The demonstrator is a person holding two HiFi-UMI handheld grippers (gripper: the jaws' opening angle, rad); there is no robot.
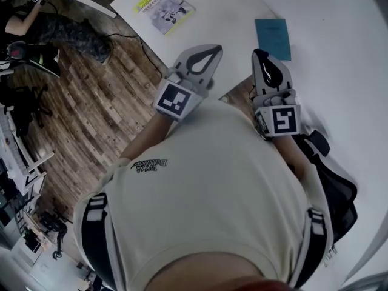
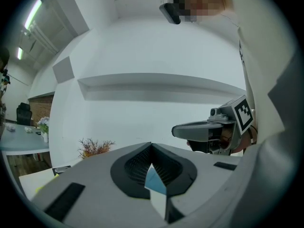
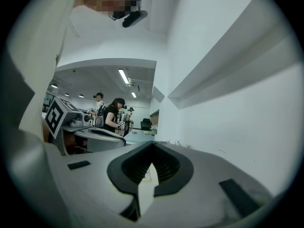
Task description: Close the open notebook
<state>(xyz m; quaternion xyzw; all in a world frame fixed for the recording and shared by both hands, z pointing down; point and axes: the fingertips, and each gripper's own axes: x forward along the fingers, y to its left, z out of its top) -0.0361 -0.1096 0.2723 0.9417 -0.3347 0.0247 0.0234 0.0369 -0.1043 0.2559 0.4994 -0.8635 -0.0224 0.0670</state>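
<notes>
Left gripper (image 1: 217,48) and right gripper (image 1: 259,53) are both clenched and empty, held level near the notebook (image 1: 273,38). It lies shut on the tabletop (image 1: 339,59). Task looks done, so the grippers are likely parked clear.

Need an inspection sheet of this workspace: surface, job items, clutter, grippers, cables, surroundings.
Surface: white table with a curved near edge.
Job's things: blue notebook lies flat on the table and looks closed already.
Clutter: illustrated booklet with a yellow strip, on the white surface at far left.
Grippers: left gripper and right gripper are both shut and empty, held level near the table's edge, apart from the notebook.
Cables: what looks like a thin dark cable on the floor.
Surroundings: wood floor; a seated person far left; black chair at right.
</notes>
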